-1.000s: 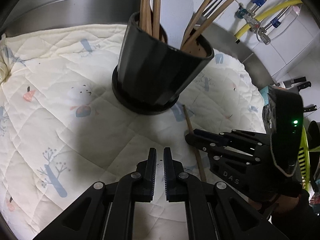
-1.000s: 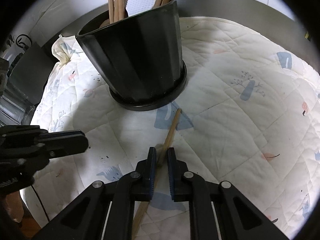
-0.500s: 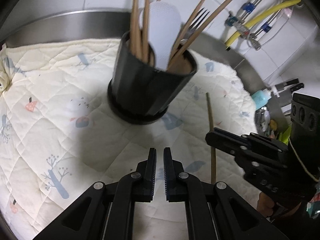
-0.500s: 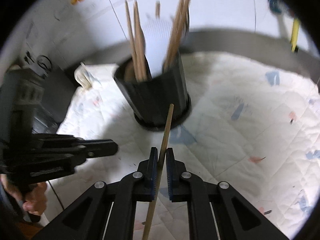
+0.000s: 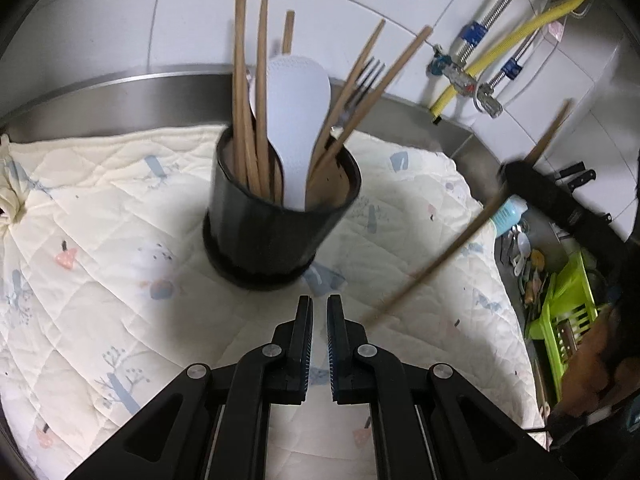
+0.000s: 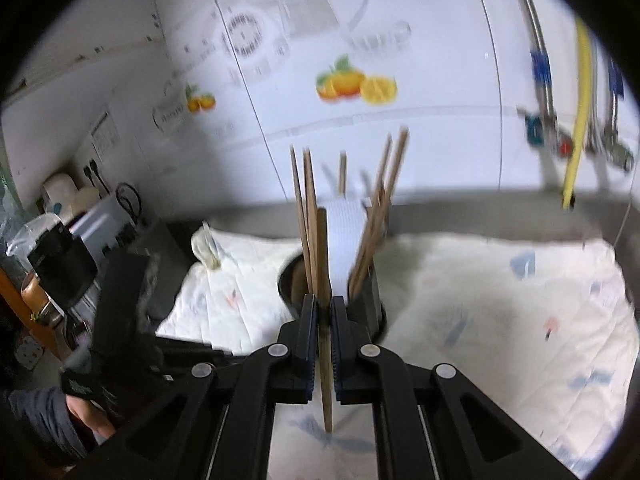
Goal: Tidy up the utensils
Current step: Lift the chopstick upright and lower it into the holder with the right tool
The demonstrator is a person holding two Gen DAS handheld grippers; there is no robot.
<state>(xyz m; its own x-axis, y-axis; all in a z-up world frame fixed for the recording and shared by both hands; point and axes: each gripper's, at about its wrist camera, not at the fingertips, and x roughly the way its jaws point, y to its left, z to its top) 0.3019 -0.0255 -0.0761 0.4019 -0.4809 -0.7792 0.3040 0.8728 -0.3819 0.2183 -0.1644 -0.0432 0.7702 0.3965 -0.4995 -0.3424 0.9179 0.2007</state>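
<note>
Single brown wooden chopstick (image 6: 323, 344) pinched between right gripper (image 6: 324, 316) jaws, held aloft beside black ribbed plastic utensil cup (image 5: 280, 232) on quilted cream cloth (image 5: 100, 280). Left gripper (image 5: 316, 320) nearly pressed together, nothing held. Chopstick best tilted tip-down and aimed at gap beside white rice paddle (image 5: 296, 120).

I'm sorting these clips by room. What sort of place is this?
Most likely a home kitchen counter: white tiled wall with fruit stickers, a black utensil holder of chopsticks on a quilted mat, and knives on the wall. The right gripper holds a chopstick.
</note>
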